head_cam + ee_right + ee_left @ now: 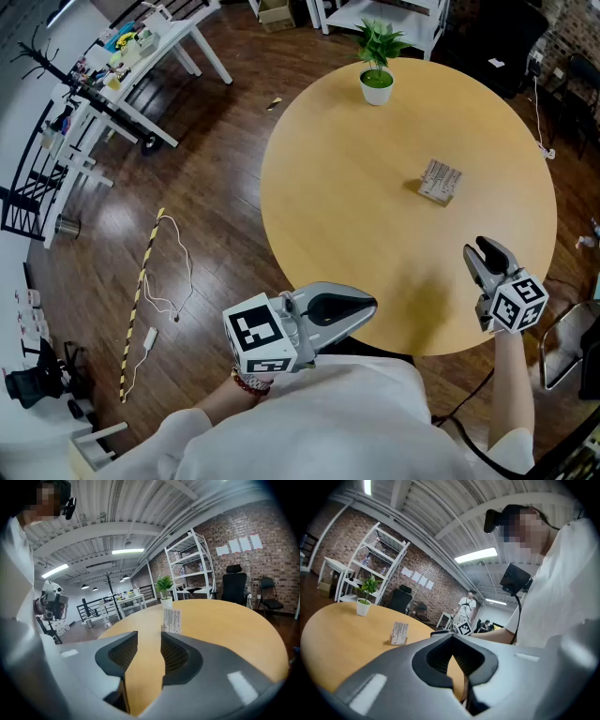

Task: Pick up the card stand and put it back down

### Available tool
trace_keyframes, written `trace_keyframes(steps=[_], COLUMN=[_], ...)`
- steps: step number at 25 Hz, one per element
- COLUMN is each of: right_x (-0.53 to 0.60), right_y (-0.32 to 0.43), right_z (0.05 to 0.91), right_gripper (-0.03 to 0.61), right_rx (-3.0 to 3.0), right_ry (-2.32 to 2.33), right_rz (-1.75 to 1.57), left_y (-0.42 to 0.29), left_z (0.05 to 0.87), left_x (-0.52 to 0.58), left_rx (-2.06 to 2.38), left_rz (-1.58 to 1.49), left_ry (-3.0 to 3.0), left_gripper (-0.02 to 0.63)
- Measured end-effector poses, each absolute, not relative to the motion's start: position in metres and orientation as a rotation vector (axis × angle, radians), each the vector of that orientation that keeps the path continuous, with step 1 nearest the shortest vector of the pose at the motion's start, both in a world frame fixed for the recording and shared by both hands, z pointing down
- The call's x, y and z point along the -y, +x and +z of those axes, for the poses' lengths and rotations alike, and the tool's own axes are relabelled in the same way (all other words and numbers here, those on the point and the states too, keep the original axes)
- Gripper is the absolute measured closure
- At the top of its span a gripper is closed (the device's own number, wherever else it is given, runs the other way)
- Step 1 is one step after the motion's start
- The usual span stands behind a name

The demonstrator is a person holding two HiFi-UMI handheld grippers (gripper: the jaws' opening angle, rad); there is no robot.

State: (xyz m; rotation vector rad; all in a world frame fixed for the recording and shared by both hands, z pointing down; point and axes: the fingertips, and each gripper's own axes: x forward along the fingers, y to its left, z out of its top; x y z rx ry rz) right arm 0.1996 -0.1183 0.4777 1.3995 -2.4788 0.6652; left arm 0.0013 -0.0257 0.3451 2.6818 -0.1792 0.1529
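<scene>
- Currently the card stand [440, 181] sits upright on the round wooden table [337, 216], on its right half, touched by nothing.
- Right gripper [487, 249] hangs over the table's near right edge, well apart from the stand, with its tips pointing roughly toward it.
- In the right gripper view the 2 jaws are a little apart and only bare tabletop shows in the gap. The stand [172, 620] stands farther off, just past the tips and straight ahead of them.
- Left gripper [372, 306] is at the table's near edge, close to the person's body and far from the stand.
- In the left gripper view its tips meet, so the jaws are together with nothing clamped. The stand [399, 633] shows off to the left on the table.
- Small green plant in a white pot [377, 66] stands at the table's far edge, well apart from the stand.
- Dark wood floor around the table has a white cable [178, 272] and a yellow-black striped strip [139, 300] lying at left.
- White desks [150, 56] with clutter stand at upper left.
</scene>
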Motion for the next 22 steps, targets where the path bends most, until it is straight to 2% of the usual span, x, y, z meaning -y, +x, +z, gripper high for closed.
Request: trace_keyframes(steps=[4,8,13,17,22], right_x=[0.173,0.219,0.264,0.277,0.289], right_y=[0.226,0.236,0.225,0.207,0.189], right_z=[0.507,0.556,0.602,0.620,0.622], right_gripper=[0.428,0.375,0.373,0.311,0.342], right_rx=[2.446,2.381,2.352,2.389,2.464], right_ry=[1.312,1.189,1.041,0.945,0.882], right_rz=[0.603,0.521,0.471,0.438,0.421], left_y=[0.042,0.072,0.085,0.092,0.099], left_z=[0.326,0.334,0.355,0.368,0.382], left_x=[0.040,0.057,0.071,0.073,0.079], left_rx=[0.117,0.112,0.140,0.171,0.194], left_rz=[0.073,0.124,0.196,0.244,0.276], left_ry=[2.689,2.704,2.662,2.637,2.600], left_gripper=[0.626,0.626,0.626,0.626,0.626])
